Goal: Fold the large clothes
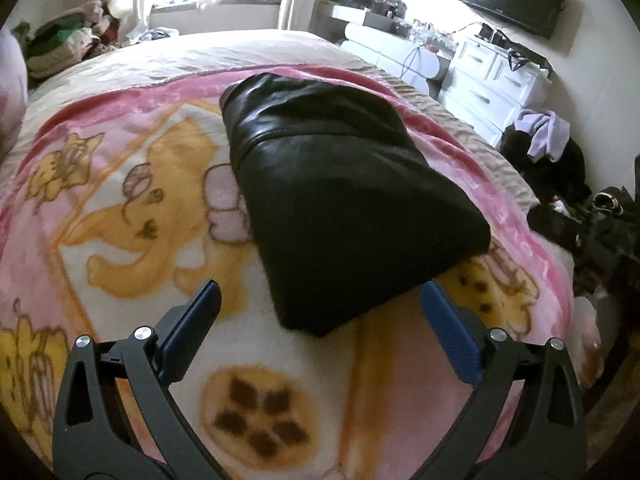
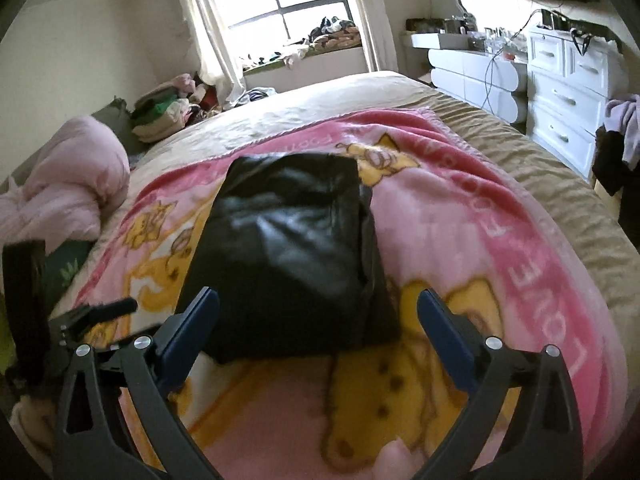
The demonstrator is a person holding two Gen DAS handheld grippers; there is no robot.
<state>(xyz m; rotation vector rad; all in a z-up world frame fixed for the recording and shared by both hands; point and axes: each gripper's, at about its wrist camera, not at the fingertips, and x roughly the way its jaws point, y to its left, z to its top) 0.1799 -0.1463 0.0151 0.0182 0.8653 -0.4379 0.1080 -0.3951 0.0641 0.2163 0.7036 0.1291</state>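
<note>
A black leather-like garment (image 1: pixel 340 184) lies folded into a thick rectangle on the pink cartoon blanket (image 1: pixel 132 208). It also shows in the right wrist view (image 2: pixel 292 252), on the same blanket (image 2: pixel 460 220). My left gripper (image 1: pixel 320 296) is open and empty, its blue-padded fingers spread just short of the garment's near corner. My right gripper (image 2: pixel 318 300) is open and empty, fingers either side of the garment's near edge without touching it. The left gripper (image 2: pixel 96 312) shows at the left of the right wrist view.
The blanket lies on a bed with a beige cover (image 2: pixel 320 96). A pink duvet (image 2: pixel 68 184) is bunched at the left. Stacked clothes (image 2: pixel 168 112) sit by the window. White drawers (image 2: pixel 568 92) and a clothes pile (image 1: pixel 548 140) stand at the right.
</note>
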